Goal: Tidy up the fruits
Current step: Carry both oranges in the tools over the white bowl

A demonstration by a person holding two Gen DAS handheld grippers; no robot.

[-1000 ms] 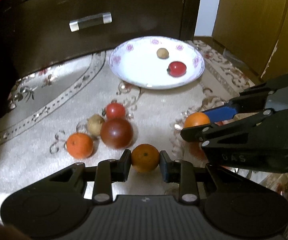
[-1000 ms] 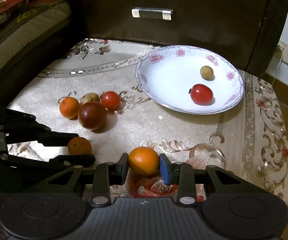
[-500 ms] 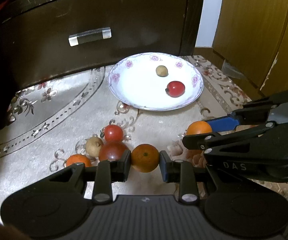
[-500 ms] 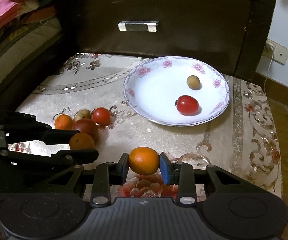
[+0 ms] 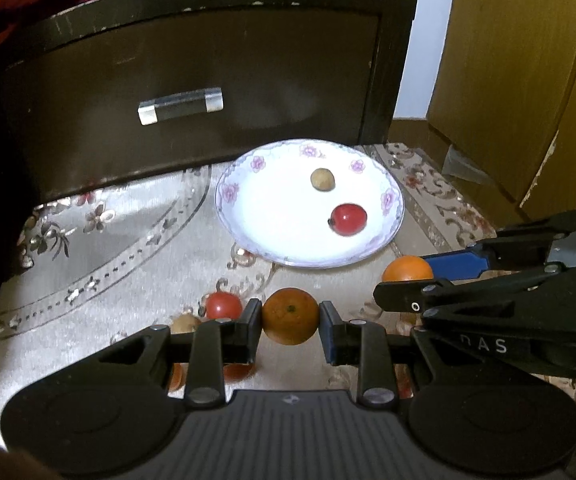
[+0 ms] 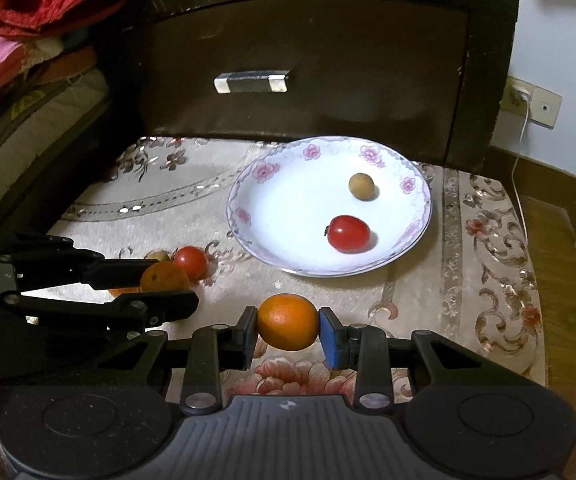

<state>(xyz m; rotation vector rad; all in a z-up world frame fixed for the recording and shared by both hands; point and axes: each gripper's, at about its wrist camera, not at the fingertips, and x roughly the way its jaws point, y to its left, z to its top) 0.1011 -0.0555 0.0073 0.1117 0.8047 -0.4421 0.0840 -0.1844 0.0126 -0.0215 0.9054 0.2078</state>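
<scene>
Jaws on both sides are pinching fruit: left gripper (image 5: pixel 291 317) squeezes an orange (image 5: pixel 290 316) dead centre, right gripper (image 6: pixel 287 323) clamps another orange (image 6: pixel 287 322), white plate (image 6: pixel 288 256) sitting at 12 o'clock.

Both grippers have lifted their oranges (image 5: pixel 290 316) (image 6: pixel 287 322) off the cloth (image 6: pixel 408 300), toward the plate (image 6: pixel 272 168).

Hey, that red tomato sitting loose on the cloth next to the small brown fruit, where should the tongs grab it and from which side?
Grip the tomato across its round middle, coming down from above with the fingers on its plate-side and near faces. The brown fruit sits tight against its left side, so a left-right pinch would likely bump it. Both tongs already hold oranges, so one must unload first.
</scene>
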